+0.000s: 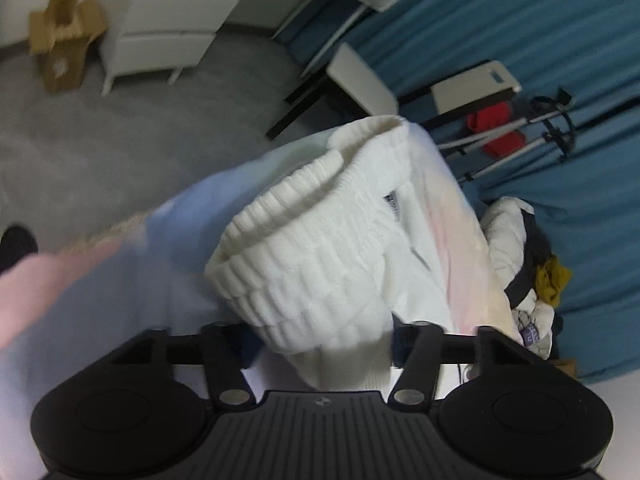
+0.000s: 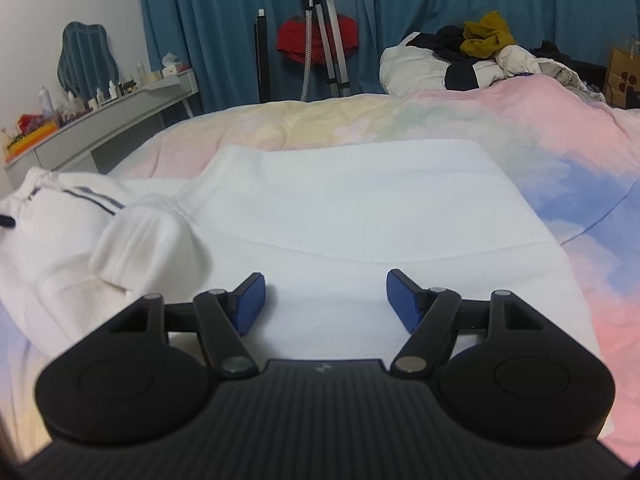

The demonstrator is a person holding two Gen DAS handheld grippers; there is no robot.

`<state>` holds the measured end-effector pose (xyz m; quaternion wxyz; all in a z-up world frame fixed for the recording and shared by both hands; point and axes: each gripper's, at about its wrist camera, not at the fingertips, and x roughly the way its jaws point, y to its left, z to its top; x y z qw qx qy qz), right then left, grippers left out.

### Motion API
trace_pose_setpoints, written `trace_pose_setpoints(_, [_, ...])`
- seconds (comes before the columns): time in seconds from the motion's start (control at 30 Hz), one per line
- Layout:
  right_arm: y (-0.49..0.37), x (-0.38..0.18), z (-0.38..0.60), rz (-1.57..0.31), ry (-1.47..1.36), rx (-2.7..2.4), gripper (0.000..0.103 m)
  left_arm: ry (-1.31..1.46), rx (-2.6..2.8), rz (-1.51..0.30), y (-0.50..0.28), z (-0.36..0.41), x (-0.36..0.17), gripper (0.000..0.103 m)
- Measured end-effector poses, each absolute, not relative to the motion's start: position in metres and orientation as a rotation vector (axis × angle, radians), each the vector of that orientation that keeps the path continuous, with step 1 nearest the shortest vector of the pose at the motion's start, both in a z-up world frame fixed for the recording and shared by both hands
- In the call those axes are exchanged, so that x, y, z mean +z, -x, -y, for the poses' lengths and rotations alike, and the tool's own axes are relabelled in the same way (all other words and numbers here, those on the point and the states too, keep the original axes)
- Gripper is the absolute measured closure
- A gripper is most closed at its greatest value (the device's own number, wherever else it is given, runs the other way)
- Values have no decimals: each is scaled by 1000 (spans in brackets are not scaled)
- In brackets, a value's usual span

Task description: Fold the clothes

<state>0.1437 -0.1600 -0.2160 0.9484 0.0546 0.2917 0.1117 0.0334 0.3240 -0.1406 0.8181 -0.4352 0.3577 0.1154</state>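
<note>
A white garment (image 2: 340, 216) lies spread flat on the pastel bedspread (image 2: 520, 120). My right gripper (image 2: 325, 300) is open, low over its near part, blue pads (image 2: 252, 300) apart. A ribbed cuff (image 2: 148, 240) is lifted at the left. In the left wrist view the white ribbed knit sleeve (image 1: 312, 256) fills the middle and hangs between the arms of my left gripper (image 1: 320, 344). The sleeve hides the fingertips, and the gripper seems shut on it.
A pile of clothes (image 2: 472, 52) lies at the far side of the bed. Blue curtains (image 2: 224, 20), a tripod (image 2: 324, 32) and a grey dresser (image 2: 100, 124) stand behind. The left wrist view shows white drawers (image 1: 168, 28) and a cardboard box (image 1: 64, 40) on the grey floor.
</note>
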Motion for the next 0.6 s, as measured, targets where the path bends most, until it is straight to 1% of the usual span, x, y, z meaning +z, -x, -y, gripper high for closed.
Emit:
trace_pose_setpoints(0.03, [-143,-216,160,-594,-109,229,33,905,247,-756,-35,-319,-135,57])
trace_pose_setpoints(0.1, [-142,-215,162,-595,-117,234,33,819,241,-735,-42,-306,-121,73])
trace_pose_setpoints(0.13, [-142,-215,163,-596,-121,236,33,765,238,-721,-45,-298,-112,77])
trace_pose_setpoints(0.17, [-141,-215,164,-597,-125,237,33,709,234,-699,-45,-288,-101,83])
trace_pose_setpoints(0.2, [-141,-214,164,-598,-128,237,34,656,225,-670,-44,-276,-88,85])
trace_pose_setpoints(0.37, [-141,-213,167,-603,-158,235,36,400,161,-493,-50,-201,-25,88])
trace_pose_setpoints(0.5, [-140,-209,173,-607,-208,225,36,203,66,-343,-51,-110,22,89])
trace_pose_setpoints(0.6, [-139,-204,188,-604,-284,193,36,110,-17,-252,-54,-34,41,89])
